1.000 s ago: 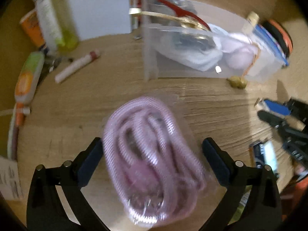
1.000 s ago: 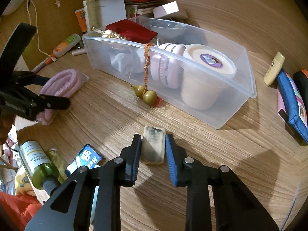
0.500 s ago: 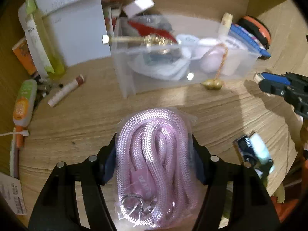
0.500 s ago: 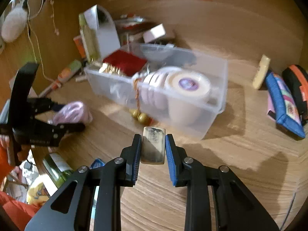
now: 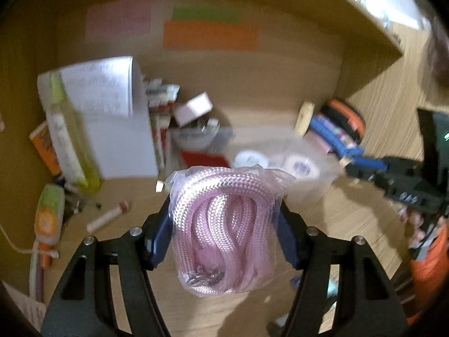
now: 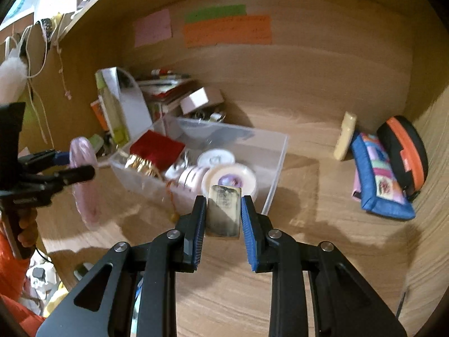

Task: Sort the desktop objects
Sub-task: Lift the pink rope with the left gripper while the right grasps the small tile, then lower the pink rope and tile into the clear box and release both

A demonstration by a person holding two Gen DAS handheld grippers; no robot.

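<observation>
My left gripper is shut on a clear bag of coiled pink cord and holds it in the air above the desk; the same bag hangs at the left of the right wrist view. My right gripper is shut on a small worn beige eraser, lifted above the wooden desk in front of a clear plastic bin. The bin holds a red pouch, white round tubs and gold trinkets. The right gripper also shows at the right edge of the left wrist view.
A white paper stand, a yellow-green bottle, books and a small white box crowd the back left. A lip balm stick lies on the desk. A blue patterned pouch, an orange-black case and a cream tube sit right.
The left jaws closed on the pink cord bag and lifted it off the desk. The right gripper rose with the eraser, which left the desk, and both views tilted up toward the back wall.
</observation>
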